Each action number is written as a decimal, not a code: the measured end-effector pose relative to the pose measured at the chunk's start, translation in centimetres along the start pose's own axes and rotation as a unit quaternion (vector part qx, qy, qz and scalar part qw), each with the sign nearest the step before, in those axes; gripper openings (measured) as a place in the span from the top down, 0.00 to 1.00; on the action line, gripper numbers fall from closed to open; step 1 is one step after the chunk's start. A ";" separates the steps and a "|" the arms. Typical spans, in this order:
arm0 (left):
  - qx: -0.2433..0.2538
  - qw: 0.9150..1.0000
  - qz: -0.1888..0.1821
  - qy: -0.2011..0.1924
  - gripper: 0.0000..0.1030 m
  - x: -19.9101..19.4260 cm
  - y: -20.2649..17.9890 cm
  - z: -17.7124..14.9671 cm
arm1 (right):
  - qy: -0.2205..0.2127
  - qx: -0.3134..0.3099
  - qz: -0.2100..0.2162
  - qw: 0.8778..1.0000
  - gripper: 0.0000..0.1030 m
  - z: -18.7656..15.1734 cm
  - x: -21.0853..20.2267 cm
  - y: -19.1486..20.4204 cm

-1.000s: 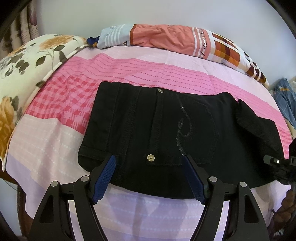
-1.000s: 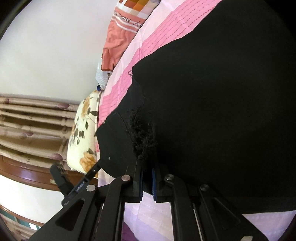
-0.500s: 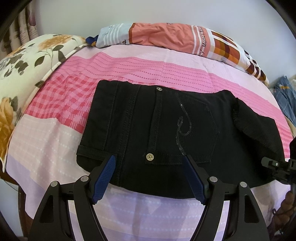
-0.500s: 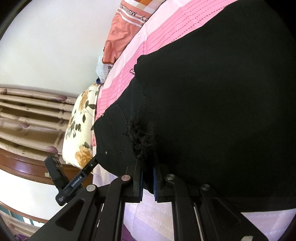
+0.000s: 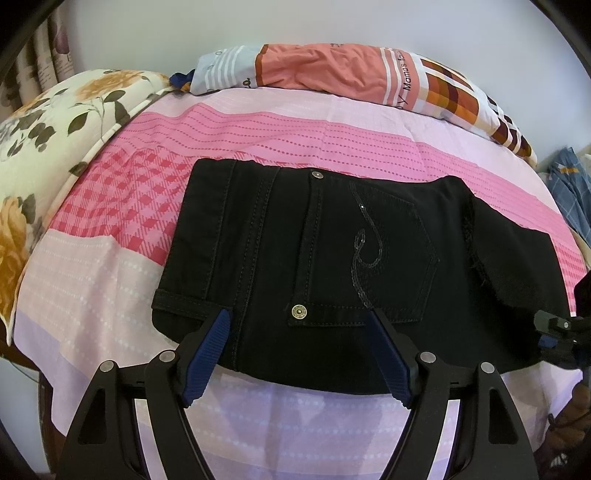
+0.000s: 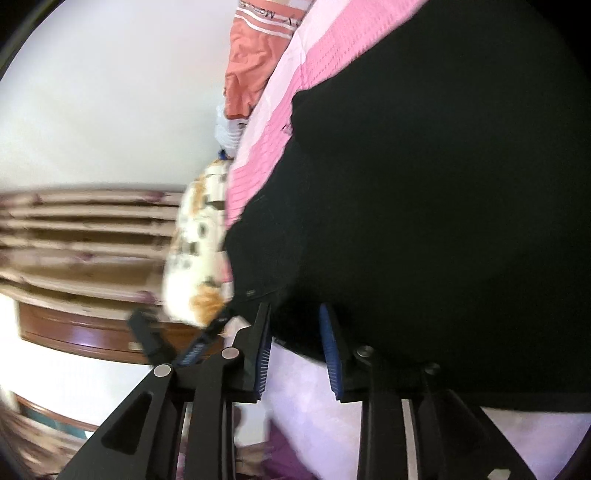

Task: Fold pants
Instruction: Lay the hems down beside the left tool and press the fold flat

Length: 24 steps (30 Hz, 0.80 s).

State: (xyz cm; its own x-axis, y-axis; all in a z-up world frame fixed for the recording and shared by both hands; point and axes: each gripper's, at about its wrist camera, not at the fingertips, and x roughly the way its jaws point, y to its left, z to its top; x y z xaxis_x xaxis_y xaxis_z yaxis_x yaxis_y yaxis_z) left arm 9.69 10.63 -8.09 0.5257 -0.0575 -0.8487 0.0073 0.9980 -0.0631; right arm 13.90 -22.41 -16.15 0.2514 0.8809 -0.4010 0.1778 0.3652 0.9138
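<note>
Left gripper (image 5: 299, 332) wide open, blue pads (image 5: 207, 354) spread over the near edge of the pants (image 5: 332, 251), holding nothing; cannot tell if the tips touch the cloth. Pants black, folded flat on the bed (image 5: 92, 266), back pocket with sequin swirl facing up, two metal buttons in line, frayed hem lying across the right end. Right gripper (image 6: 295, 328) partly open, pads (image 6: 332, 354) apart with a clear gap, nothing between them, tips at the pants (image 6: 443, 203) edge; view is motion-blurred. Part of the right gripper (image 5: 557, 332) shows at the right edge of the left view, beside the pants' near right corner. Bed sheet pink striped and checked. Farther left, floral pillow (image 5: 44, 140). At the far side, patchwork pillow (image 5: 351, 74) against the wall (image 5: 295, 22). Blue plaid cloth (image 5: 569, 184) far right. Right view also shows curtain (image 6: 81, 236) and a brown wooden edge (image 6: 81, 332).
</note>
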 end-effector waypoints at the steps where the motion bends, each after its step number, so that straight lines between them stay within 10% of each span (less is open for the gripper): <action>1: 0.000 1.000 0.001 0.000 0.25 0.0 -0.1 0.1 | 0.010 0.009 0.010 1.000 0.74 -0.1 0.4 -0.2; 24: -0.005 1.000 0.001 0.004 0.22 0.0 0.7 0.1 | 0.008 -0.002 -0.003 1.000 0.72 0.5 1.0 0.0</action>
State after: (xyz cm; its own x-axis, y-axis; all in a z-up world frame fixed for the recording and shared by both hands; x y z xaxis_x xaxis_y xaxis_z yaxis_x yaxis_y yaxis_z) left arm 9.82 11.32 -8.05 0.5191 -0.0550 -0.8530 -0.0031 0.9978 -0.0662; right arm 14.61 -21.65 -16.55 0.2344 0.8834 -0.4059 0.1760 0.3720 0.9114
